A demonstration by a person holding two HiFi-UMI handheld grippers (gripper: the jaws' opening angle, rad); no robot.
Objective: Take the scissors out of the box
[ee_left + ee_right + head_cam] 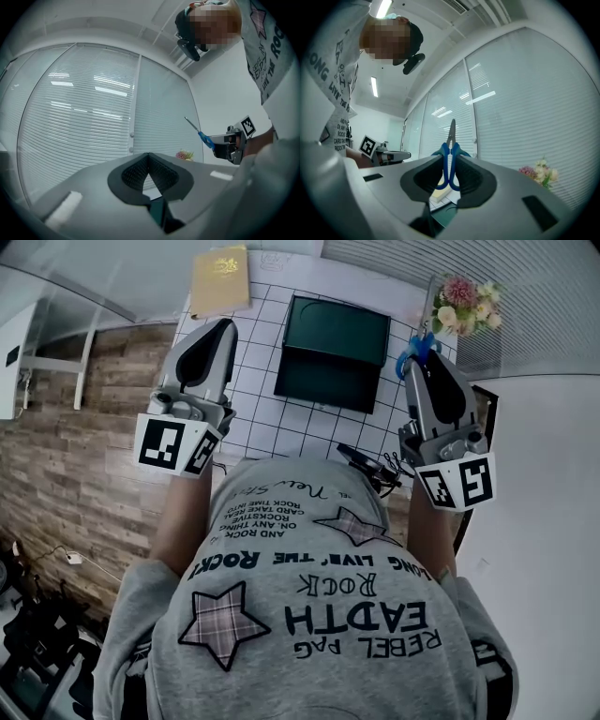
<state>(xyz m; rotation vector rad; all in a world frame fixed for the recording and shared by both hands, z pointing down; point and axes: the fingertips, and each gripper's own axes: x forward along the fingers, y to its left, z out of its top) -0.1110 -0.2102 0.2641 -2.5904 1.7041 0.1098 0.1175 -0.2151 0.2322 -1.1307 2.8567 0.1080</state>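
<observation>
In the head view the blue-handled scissors [416,345] are clear of the dark green box [330,379], which lies open on the gridded table [272,418]. My right gripper [422,358] is shut on the scissors [451,161] at the handles, with the metal blades sticking out past the pads [473,180]. The left gripper view catches them from the side: the scissors [200,135] project from the right gripper [220,143]. To the box's left, my left gripper [223,329] is held level. Its fingertips [149,157] meet with nothing between them.
A yellow book [220,279] lies at the table's far left corner, and a bunch of flowers [464,302] stands at the far right. A small dark device [367,465] rests near the table's front edge. Window blinds [525,108] fill the view ahead.
</observation>
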